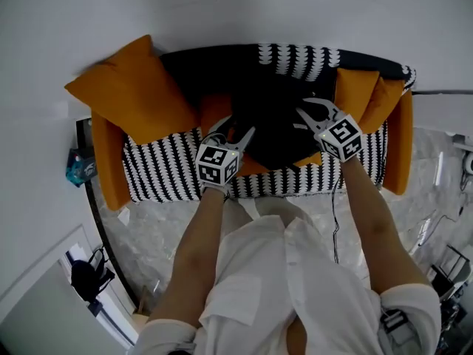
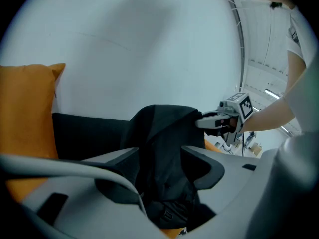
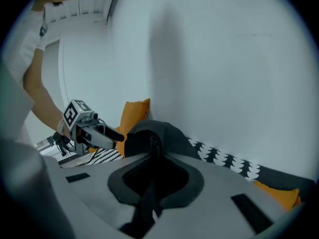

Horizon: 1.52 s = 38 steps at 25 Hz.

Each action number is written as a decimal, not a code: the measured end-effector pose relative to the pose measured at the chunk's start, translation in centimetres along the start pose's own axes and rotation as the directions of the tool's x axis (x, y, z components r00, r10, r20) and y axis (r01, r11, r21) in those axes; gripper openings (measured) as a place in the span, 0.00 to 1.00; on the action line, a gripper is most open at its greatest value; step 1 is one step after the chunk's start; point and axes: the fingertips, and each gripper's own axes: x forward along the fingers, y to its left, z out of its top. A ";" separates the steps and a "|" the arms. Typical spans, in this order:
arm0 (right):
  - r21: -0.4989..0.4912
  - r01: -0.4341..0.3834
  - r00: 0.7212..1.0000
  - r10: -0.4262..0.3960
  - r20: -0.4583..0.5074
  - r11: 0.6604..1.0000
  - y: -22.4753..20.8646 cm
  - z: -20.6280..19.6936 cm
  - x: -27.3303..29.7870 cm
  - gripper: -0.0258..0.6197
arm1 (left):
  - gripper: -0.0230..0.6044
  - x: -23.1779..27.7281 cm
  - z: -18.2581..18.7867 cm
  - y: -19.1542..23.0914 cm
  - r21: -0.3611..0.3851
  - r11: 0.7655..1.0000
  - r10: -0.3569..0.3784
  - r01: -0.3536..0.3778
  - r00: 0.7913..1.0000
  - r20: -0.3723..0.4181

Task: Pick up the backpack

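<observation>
The black backpack (image 1: 277,135) stands on the seat of a black-and-white patterned sofa (image 1: 162,170). My right gripper (image 1: 307,109) is at the pack's top right. In the right gripper view my right gripper (image 3: 152,158) is shut on a black strap (image 3: 148,198) that runs down from the pack's raised top (image 3: 149,133). My left gripper (image 1: 236,129) is at the pack's left side. In the left gripper view the jaws of my left gripper (image 2: 159,151) stand wide open. The pack's dark fabric (image 2: 164,128) hangs between them without being pinched.
Orange cushions lie at the sofa's left (image 1: 129,87) and right (image 1: 362,95), with orange armrests at both ends. A white wall rises just behind the sofa. A marble floor (image 1: 148,235) lies in front, with a thin cable (image 1: 334,220) and a blue item (image 1: 77,167) at the far left.
</observation>
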 end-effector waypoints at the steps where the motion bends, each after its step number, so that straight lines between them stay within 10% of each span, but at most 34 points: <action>1: -0.002 -0.002 1.000 0.002 0.003 1.000 0.4 -0.2 -0.6 0.10 | 0.45 0.4 -0.2 -0.1 0.007 1.000 -0.003 0.003 1.000 -0.010; 14: 0.012 0.012 1.000 -0.012 0.026 1.000 2.4 -1.4 -3.8 0.10 | 0.46 4.4 -0.4 -3.3 0.097 0.991 -0.086 0.093 0.994 -0.070; 22: 0.042 0.058 0.998 -0.059 0.022 0.997 2.2 -1.7 -4.3 0.10 | 0.16 4.3 -0.7 -4.9 0.060 0.988 -0.134 0.140 0.986 -0.102; 38: 0.132 0.158 0.983 -0.168 0.069 0.979 4.8 1.1 -8.2 0.10 | 0.09 -1.0 1.2 -9.0 0.133 0.966 -0.209 0.223 0.971 -0.115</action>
